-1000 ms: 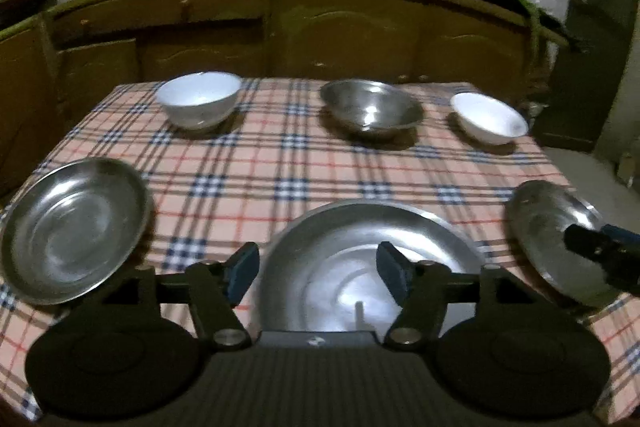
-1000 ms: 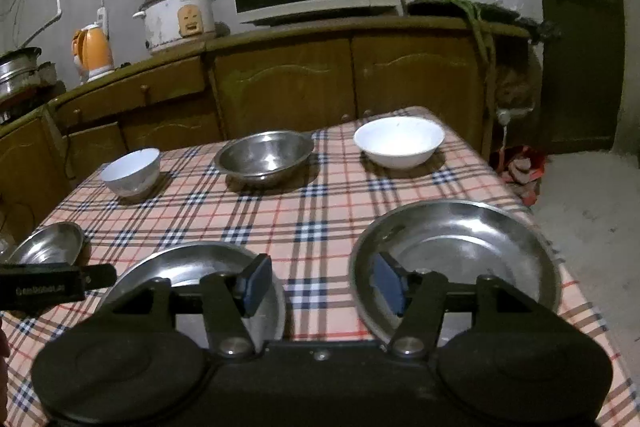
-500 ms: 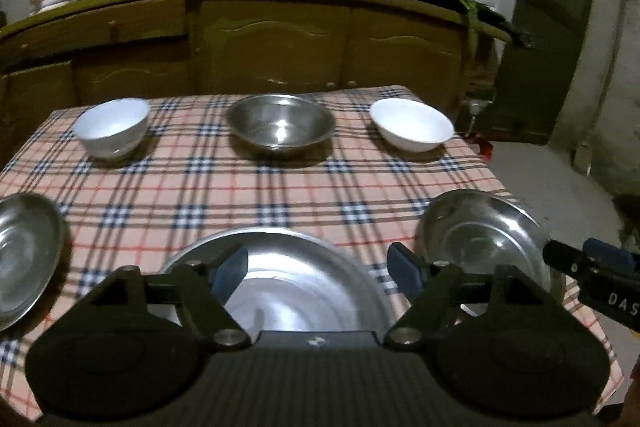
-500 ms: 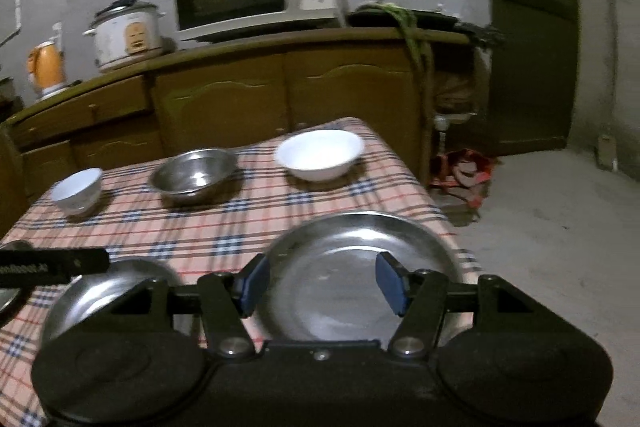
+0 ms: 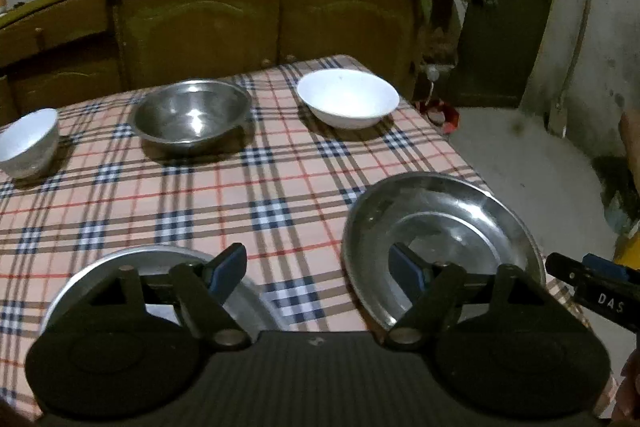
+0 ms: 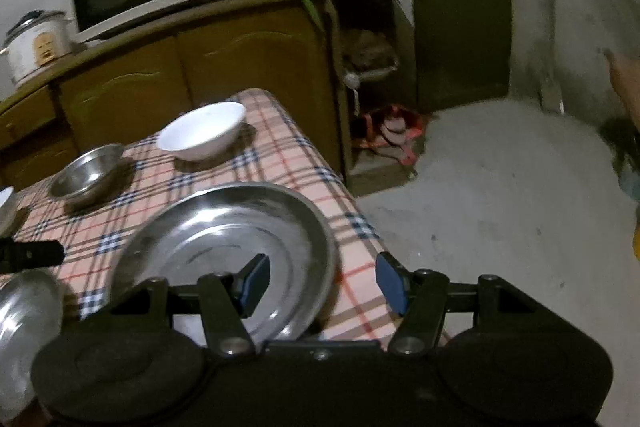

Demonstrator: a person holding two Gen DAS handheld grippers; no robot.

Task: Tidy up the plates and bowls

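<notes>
Plates and bowls sit on a table covered by a plaid cloth [image 5: 248,187] in pink, red and navy checks. Along the far edge stand a small white bowl [image 5: 24,143], cut off at the frame's side, a round shiny steel bowl [image 5: 191,115] and a wide white bowl [image 5: 347,98]. Nearer lie two shallow round steel plates: one [image 5: 440,223] at the table's right edge, another [image 5: 160,259] mostly hidden behind the left gripper [image 5: 316,267]. That gripper tilts downward over the cloth between the two plates; its blue-padded jaws have just been opening and stand apart, holding nothing. The right gripper [image 6: 320,277] tilts down at the right plate's [image 6: 224,239] rim, jaws apart, one pad over the plate, one past its rim. Its picture is blurred.
</notes>
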